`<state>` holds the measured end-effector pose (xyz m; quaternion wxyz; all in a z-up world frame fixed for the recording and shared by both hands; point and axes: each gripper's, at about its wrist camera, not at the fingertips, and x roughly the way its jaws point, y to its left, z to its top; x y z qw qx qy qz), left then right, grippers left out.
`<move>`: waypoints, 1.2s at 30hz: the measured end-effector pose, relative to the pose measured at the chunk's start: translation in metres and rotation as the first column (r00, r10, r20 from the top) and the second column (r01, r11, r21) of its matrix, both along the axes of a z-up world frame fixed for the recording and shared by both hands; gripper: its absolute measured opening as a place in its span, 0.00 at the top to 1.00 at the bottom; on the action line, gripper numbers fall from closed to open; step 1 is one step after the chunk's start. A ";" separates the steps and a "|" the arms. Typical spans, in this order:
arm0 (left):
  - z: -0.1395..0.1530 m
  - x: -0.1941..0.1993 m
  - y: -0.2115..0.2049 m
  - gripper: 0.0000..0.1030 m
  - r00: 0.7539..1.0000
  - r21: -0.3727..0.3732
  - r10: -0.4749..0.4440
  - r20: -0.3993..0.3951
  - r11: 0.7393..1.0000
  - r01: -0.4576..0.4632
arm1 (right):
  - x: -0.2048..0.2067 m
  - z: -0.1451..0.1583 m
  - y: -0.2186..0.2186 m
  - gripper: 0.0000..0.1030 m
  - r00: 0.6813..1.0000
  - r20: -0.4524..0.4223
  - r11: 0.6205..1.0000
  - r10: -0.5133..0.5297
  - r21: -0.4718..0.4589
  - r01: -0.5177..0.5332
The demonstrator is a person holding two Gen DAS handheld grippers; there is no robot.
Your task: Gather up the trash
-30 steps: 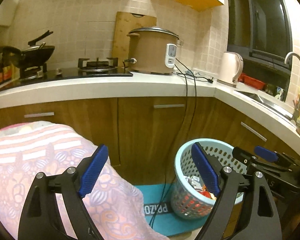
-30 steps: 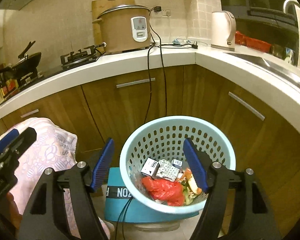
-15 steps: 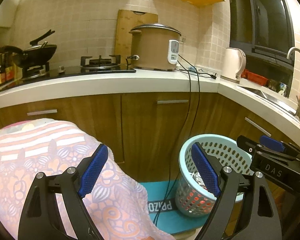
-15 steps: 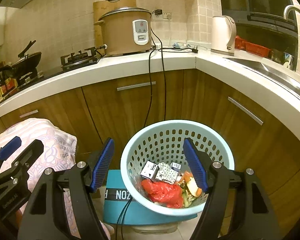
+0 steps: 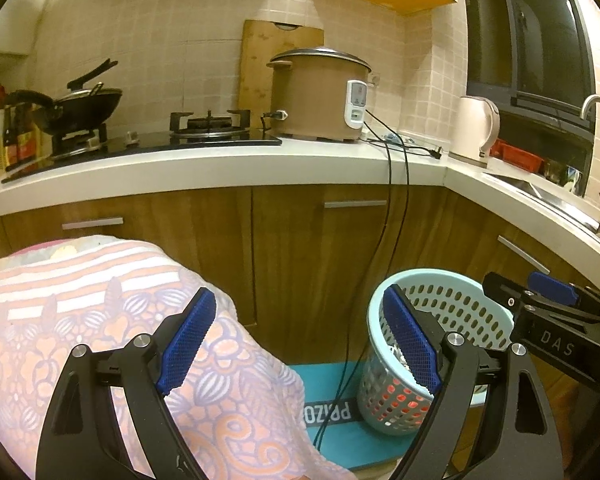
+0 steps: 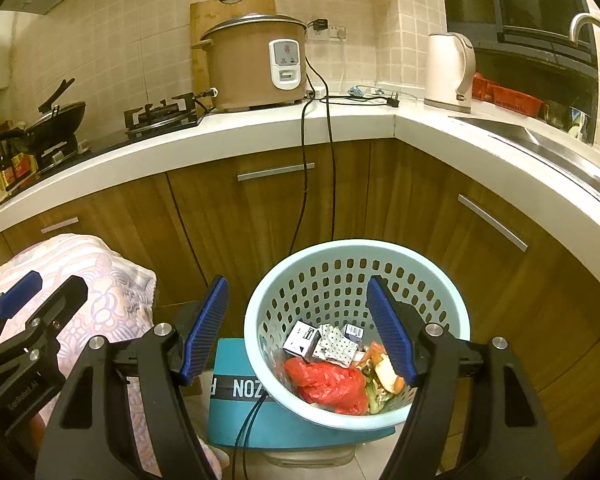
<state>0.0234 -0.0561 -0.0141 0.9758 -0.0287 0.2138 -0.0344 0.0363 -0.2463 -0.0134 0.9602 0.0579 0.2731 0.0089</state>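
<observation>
A light blue perforated trash basket (image 6: 340,256) stands on the floor before the corner cabinets; it also shows in the left wrist view (image 5: 452,280). Inside lie a red plastic bag (image 6: 328,380), small cartons (image 6: 304,338), crumpled paper and food scraps. My right gripper (image 6: 298,330) is open and empty, above the basket's near rim. My left gripper (image 5: 296,342) is open and empty, to the left of the basket, over a pink patterned cloth (image 5: 60,300). The right gripper shows at the right edge of the left wrist view (image 5: 552,312).
A teal box (image 6: 236,392) lies on the floor by the basket. Two black cables (image 6: 316,168) hang from the counter down to it. On the white countertop (image 5: 220,168) stand a rice cooker (image 5: 320,96), a gas hob, a wok and a kettle (image 5: 474,130). A sink is at right.
Both grippers have risen and drawn back a little from the basket, which now sits lower and smaller in both views. Both stay open and empty.
</observation>
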 end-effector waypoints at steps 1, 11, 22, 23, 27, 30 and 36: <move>0.000 0.000 0.001 0.18 1.000 -0.003 0.001 -0.001 1.000 -0.001 | 0.000 0.000 0.000 0.34 1.000 -0.001 1.000 0.001 0.002 -0.001; 0.000 0.000 0.002 0.18 1.000 -0.006 0.001 -0.001 1.000 -0.001 | 0.000 -0.001 0.001 0.34 1.000 0.001 1.000 0.005 -0.002 -0.005; 0.000 0.000 0.002 0.17 1.000 -0.006 0.001 -0.002 1.000 -0.001 | 0.000 -0.002 0.004 0.34 1.000 -0.005 1.000 0.009 -0.002 -0.009; 0.000 0.000 0.002 0.17 1.000 -0.006 0.002 -0.003 1.000 -0.002 | 0.000 -0.002 0.004 0.34 1.000 -0.005 1.000 0.009 -0.002 -0.009; 0.000 0.000 0.002 0.17 1.000 -0.007 0.004 -0.005 1.000 -0.004 | 0.000 -0.003 0.004 0.34 1.000 -0.009 1.000 0.010 -0.001 -0.010; -0.001 0.000 0.002 0.17 1.000 -0.007 0.003 -0.007 1.000 -0.003 | 0.001 -0.005 0.004 0.34 1.000 -0.014 1.000 0.012 -0.001 -0.012; -0.002 0.000 0.001 0.17 1.000 -0.008 0.006 -0.013 1.000 -0.006 | 0.003 -0.007 0.006 0.34 1.000 -0.024 1.000 0.019 -0.003 -0.020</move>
